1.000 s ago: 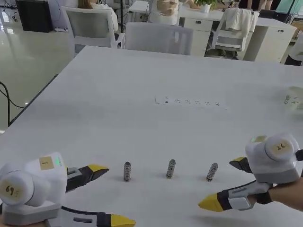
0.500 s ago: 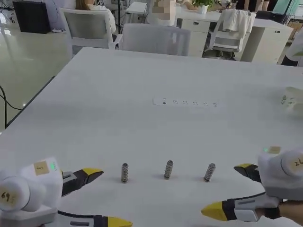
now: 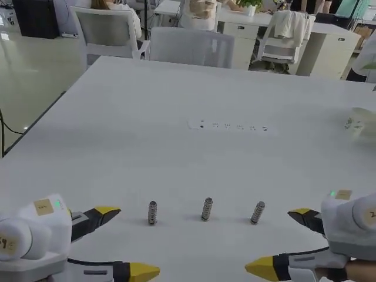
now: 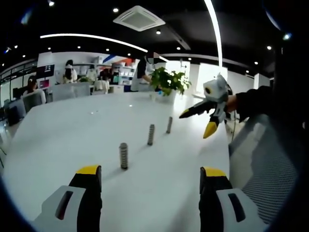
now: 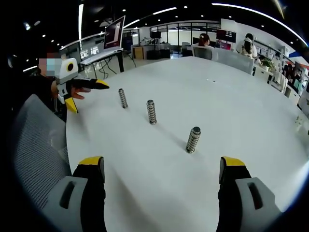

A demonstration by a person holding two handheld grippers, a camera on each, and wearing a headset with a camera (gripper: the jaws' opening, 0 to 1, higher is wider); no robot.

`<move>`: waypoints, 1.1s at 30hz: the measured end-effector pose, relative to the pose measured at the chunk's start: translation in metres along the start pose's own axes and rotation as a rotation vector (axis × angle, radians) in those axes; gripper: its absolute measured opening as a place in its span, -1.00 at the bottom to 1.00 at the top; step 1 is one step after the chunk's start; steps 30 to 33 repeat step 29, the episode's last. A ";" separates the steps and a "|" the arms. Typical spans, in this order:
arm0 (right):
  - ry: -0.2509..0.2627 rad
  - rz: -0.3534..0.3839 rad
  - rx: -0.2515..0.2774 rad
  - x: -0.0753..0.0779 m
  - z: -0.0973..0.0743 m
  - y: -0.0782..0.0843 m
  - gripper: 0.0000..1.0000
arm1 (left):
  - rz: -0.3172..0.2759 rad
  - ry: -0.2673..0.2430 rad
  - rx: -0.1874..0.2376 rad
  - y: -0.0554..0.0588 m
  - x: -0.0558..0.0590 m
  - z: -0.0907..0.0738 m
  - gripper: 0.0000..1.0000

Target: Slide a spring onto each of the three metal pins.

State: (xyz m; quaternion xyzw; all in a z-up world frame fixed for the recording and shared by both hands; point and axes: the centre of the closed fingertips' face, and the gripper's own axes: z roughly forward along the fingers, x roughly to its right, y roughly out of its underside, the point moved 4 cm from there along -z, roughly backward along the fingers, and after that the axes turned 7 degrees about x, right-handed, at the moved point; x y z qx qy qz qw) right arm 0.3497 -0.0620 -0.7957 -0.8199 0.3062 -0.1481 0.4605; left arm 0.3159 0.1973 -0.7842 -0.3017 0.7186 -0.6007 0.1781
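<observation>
at either end of the row of upright springs (image 3: 207, 209) on the table (image 3: 176, 147), left gripper (image 3: 134, 241) and right gripper (image 3: 271, 239) point inward, jaws wide open, empty.

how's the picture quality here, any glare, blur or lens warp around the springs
Head view: soft even light, no harsh glare on the white tabletop; the three upright metal coil springs look sharp, shadows faint. Left gripper view: fisheye bows the ceiling light strips. Right gripper view: same warp curves the tabletop's edge; springs in focus.
</observation>
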 end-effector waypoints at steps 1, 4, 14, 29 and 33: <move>-0.001 -0.001 0.001 0.000 0.000 0.000 0.99 | 0.001 -0.005 0.000 0.000 -0.001 0.000 0.60; -0.002 0.001 0.000 -0.001 0.001 0.000 0.99 | -0.007 -0.018 0.003 0.001 -0.004 -0.001 0.60; -0.002 0.004 0.008 0.000 0.001 -0.001 0.99 | -0.016 -0.037 0.007 0.002 -0.007 -0.003 0.60; 0.000 0.007 0.012 0.000 0.002 -0.001 0.99 | -0.016 -0.039 0.002 0.001 -0.005 -0.001 0.60; 0.000 0.007 0.012 0.000 0.002 -0.001 0.99 | -0.016 -0.039 0.002 0.001 -0.005 -0.001 0.60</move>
